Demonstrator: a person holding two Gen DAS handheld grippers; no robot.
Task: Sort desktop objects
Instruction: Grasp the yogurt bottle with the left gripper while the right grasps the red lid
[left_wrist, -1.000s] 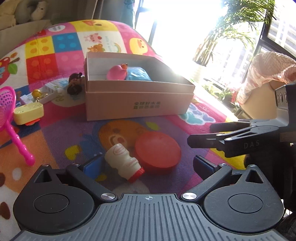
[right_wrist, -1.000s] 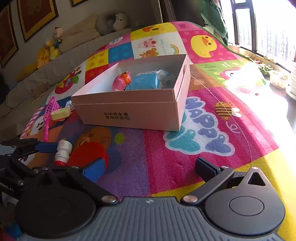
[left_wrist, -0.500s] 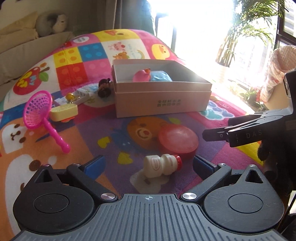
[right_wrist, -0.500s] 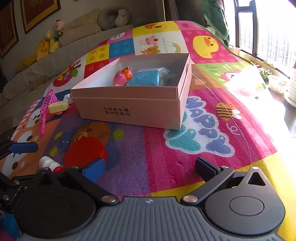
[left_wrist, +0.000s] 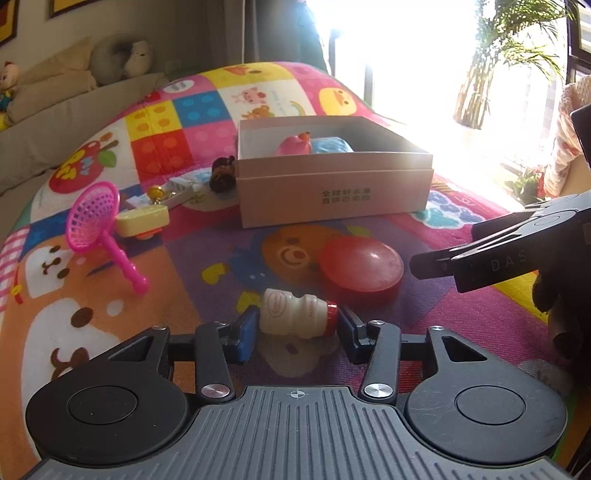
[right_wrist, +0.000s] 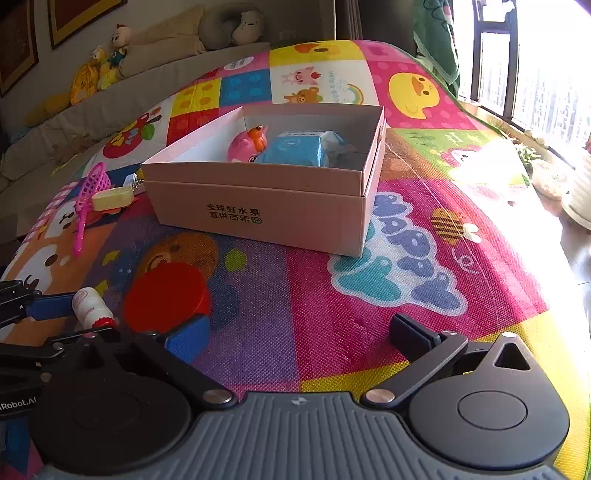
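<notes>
A small white yogurt bottle (left_wrist: 295, 313) with a red cap lies on its side on the play mat. My left gripper (left_wrist: 297, 326) is shut on it, one pad at its base and one at its cap; it also shows in the right wrist view (right_wrist: 90, 307). A red round lid (left_wrist: 361, 268) lies just beyond the bottle. The open cardboard box (left_wrist: 332, 192) holds a pink toy (left_wrist: 293, 144) and a blue packet (left_wrist: 330, 144). My right gripper (right_wrist: 295, 332) is open and empty over the mat, to the right of the lid (right_wrist: 166, 297).
A pink toy net (left_wrist: 98, 229), a yellow case (left_wrist: 142, 221), a small white box with a yellow charm (left_wrist: 162, 194) and a dark brown toy (left_wrist: 222, 173) lie left of the box. The right gripper's body (left_wrist: 517, 247) is at the right edge. A sofa with plush toys (right_wrist: 103, 62) is behind.
My left gripper pulled back and swung, then its fingers closed on the yogurt bottle, which had been lying loose between them. The right gripper barely moved and stayed open.
</notes>
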